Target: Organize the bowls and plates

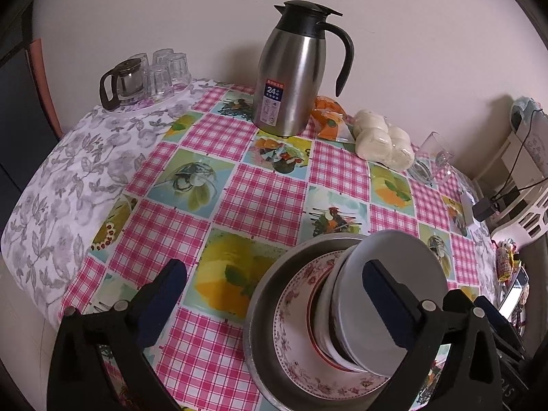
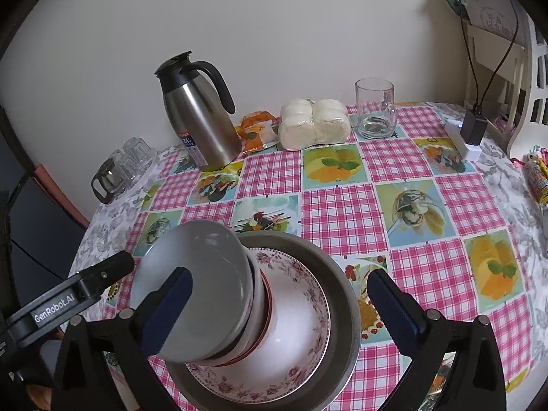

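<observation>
Left gripper (image 1: 274, 301) spread wide, pinching nothing. Right gripper (image 2: 281, 311) likewise wide, empty. Stack sits low between the two tools: metal basin (image 2: 346, 294) at bottom, floral-rimmed plate (image 2: 301, 370) inside it, white bowl (image 2: 202, 284) topmost, nested on other bowls. Beyond the fingers: steel thermal jug (image 1: 294, 78), bagged steamed buns (image 2: 313, 123), glass mug (image 2: 375, 109), all on checked tablecloth (image 2: 342, 212).

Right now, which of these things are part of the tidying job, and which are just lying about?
Part of the job: metal basin, floral plate, stacked bowls.

Lying about: steel jug, bagged buns, glass mug, small glasses.
</observation>
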Demonstrator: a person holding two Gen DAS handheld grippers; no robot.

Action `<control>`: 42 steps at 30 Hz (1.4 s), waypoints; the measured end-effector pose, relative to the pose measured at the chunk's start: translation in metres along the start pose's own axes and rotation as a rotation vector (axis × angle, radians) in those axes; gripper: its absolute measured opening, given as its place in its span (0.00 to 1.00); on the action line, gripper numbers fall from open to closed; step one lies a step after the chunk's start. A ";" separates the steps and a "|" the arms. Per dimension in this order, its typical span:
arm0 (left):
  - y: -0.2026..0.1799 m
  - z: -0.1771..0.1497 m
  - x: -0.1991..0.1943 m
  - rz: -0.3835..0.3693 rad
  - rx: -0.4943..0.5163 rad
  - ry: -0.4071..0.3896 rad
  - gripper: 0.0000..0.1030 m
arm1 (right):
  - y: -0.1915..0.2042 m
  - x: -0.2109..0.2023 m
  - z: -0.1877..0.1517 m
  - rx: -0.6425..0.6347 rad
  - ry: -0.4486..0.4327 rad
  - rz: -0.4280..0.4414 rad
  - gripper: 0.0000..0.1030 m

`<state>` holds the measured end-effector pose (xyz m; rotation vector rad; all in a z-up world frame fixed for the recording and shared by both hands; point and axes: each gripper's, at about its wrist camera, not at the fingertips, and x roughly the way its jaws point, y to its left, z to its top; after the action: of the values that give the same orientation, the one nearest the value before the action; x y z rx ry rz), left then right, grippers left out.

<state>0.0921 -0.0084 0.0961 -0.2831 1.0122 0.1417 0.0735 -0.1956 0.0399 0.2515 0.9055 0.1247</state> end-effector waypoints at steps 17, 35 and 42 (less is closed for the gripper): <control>0.003 -0.005 -0.016 0.033 -0.002 -0.054 0.99 | 0.002 -0.011 -0.006 -0.005 -0.031 0.003 1.00; 0.001 -0.041 -0.038 0.032 0.059 -0.116 0.99 | 0.002 -0.028 -0.044 -0.017 -0.060 0.003 1.00; 0.009 -0.056 -0.037 0.034 0.045 -0.100 0.99 | -0.003 -0.033 -0.061 -0.019 -0.056 -0.001 1.00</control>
<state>0.0249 -0.0160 0.0986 -0.2154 0.9199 0.1623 0.0048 -0.1957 0.0280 0.2358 0.8485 0.1248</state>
